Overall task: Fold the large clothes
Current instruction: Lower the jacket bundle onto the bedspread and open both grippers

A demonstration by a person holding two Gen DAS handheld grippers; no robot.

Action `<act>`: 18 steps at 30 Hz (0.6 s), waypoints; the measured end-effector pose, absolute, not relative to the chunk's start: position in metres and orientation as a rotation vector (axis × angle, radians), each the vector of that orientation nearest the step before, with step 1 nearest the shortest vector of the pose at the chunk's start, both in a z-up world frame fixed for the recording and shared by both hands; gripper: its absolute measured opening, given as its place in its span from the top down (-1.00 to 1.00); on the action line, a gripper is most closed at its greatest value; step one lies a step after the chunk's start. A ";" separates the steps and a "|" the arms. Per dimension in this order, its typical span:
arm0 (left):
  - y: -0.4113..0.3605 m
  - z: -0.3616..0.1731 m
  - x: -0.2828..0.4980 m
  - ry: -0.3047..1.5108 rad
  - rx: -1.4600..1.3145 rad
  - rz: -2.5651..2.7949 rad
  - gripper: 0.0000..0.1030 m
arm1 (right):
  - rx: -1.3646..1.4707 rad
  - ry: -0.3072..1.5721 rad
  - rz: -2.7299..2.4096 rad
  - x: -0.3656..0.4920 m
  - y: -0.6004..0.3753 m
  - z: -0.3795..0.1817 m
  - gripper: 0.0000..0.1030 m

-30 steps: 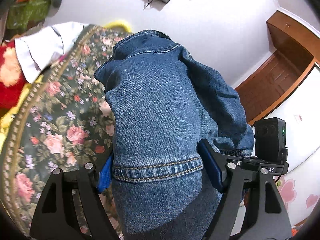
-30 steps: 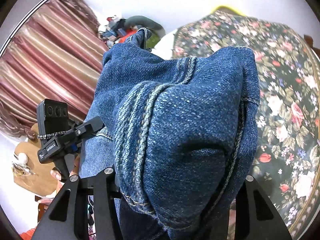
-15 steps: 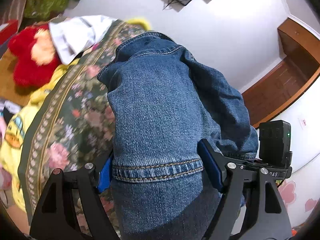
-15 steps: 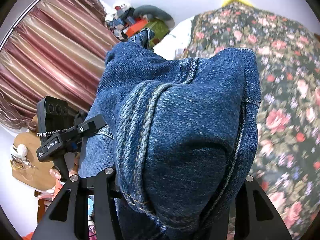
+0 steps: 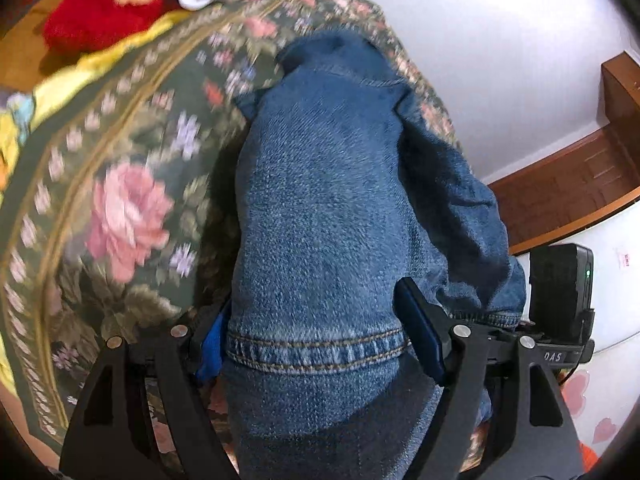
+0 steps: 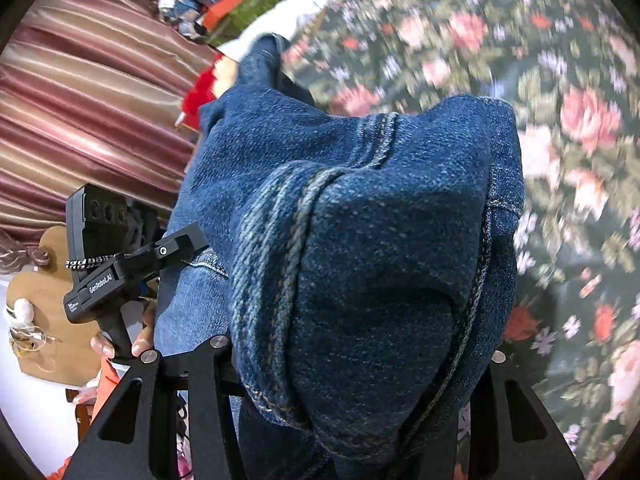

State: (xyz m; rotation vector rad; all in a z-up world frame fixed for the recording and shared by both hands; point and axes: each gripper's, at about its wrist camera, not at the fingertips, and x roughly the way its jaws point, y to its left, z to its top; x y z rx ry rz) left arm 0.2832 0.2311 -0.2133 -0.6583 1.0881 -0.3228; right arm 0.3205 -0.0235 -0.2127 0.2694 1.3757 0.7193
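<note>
The left gripper (image 5: 320, 340) is clamped on the hemmed edge of the jeans (image 5: 328, 216), the blue pads pressing the denim from both sides. From that hem the fabric bulges forward over the floral bedspread (image 5: 120, 184), with a red plush toy (image 5: 92, 12) at the bedspread's far edge. The right gripper (image 6: 356, 376) pinches a thick bunch of the same jeans (image 6: 380, 264) along a double-stitched seam; the denim swells between its fingers, the bedspread (image 6: 568, 128) lying just to the right of the jeans.
</note>
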 end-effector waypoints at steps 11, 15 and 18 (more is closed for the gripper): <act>0.235 -0.192 0.232 1.002 -0.336 -0.203 -0.47 | -0.039 1.329 0.692 0.301 -0.028 -0.182 -0.23; 0.229 -0.165 0.222 0.940 -0.206 -0.140 -0.47 | -0.160 1.233 0.672 0.287 -0.036 -0.151 -0.23; 0.216 -0.150 0.223 0.880 -0.133 -0.109 -0.47 | -0.236 1.130 0.649 0.281 -0.032 -0.129 -0.23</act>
